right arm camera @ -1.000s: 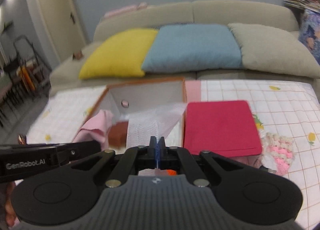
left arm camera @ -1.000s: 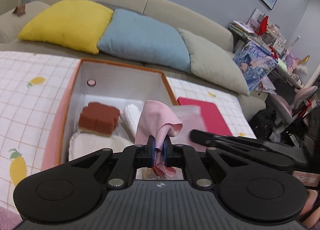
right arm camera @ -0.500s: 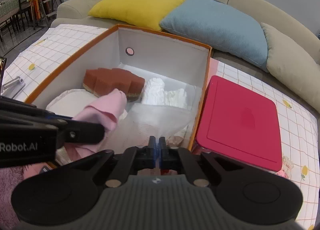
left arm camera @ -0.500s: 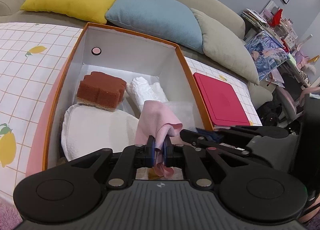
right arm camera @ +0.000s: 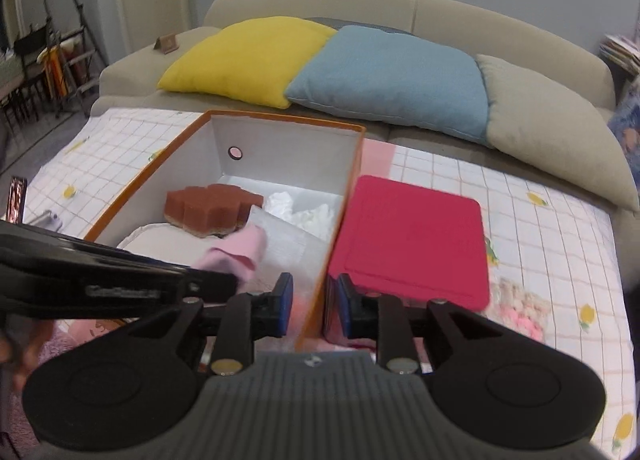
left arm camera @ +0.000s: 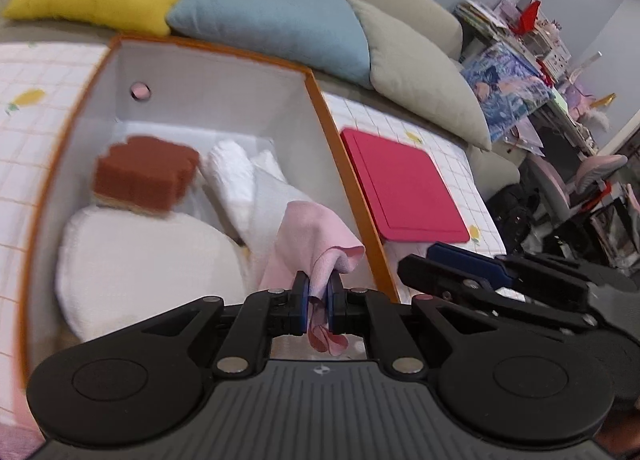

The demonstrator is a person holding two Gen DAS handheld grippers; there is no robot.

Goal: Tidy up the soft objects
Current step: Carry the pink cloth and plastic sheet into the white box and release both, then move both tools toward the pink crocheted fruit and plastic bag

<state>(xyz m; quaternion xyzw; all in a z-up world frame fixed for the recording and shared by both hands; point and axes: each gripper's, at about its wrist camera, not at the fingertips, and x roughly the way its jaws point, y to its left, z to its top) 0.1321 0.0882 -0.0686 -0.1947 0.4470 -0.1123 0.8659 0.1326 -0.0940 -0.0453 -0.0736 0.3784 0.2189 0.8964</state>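
My left gripper (left arm camera: 318,302) is shut on a pink cloth (left arm camera: 310,244) and holds it over the near right part of the orange box (left arm camera: 352,195). The box holds a brown sponge (left arm camera: 146,173), a white round pad (left arm camera: 144,268), rolled white cloths (left arm camera: 234,179) and a translucent white sheet (right arm camera: 294,246). My right gripper (right arm camera: 314,306) is open and empty, its fingers either side of the box's near right wall (right arm camera: 316,300). The pink cloth also shows in the right wrist view (right arm camera: 240,252).
A red lid (right arm camera: 412,236) lies right of the box on the checked cloth (right arm camera: 552,244). A pink-and-white knitted piece (right arm camera: 520,308) lies at its near right. Yellow (right arm camera: 248,55), blue (right arm camera: 392,75) and beige (right arm camera: 556,139) cushions line the sofa behind.
My right gripper has opened and let go of the translucent sheet, which now lies in the box. Both grippers came down over the box; the left still holds the pink cloth.
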